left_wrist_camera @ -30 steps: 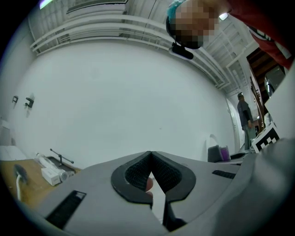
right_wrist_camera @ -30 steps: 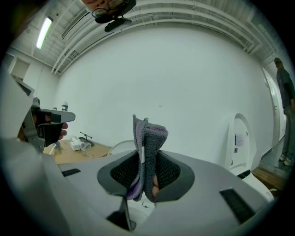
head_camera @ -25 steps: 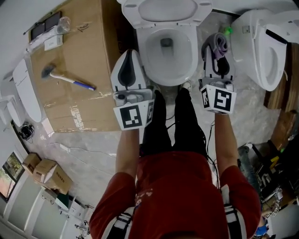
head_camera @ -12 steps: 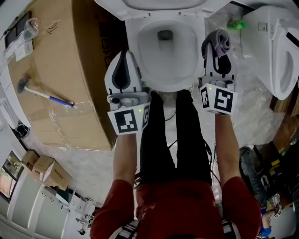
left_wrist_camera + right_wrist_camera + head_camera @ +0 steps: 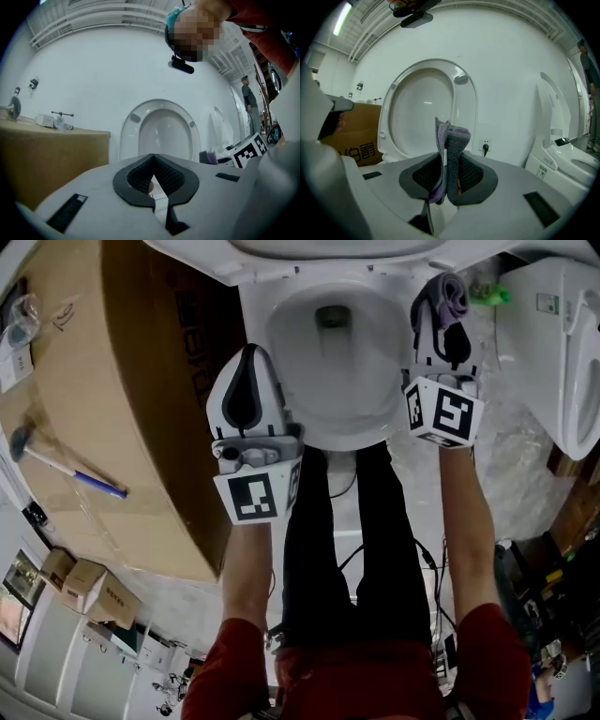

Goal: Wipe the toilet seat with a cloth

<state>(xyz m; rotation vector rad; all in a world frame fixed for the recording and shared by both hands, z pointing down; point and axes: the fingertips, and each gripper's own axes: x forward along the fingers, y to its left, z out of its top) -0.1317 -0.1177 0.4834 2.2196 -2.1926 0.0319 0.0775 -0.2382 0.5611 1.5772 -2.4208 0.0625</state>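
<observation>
From the head view, the left hand-held gripper [image 5: 248,354] hangs over the bowl's [image 5: 258,315] left rim, and the right hand-held gripper [image 5: 442,329] is at its right rim with the cloth [image 5: 450,298]. In the left gripper view, the jaws are together and empty, with the raised seat [image 5: 129,140] beyond them. In the right gripper view, the jaws are clamped on the cloth, with the seat upright behind.
</observation>
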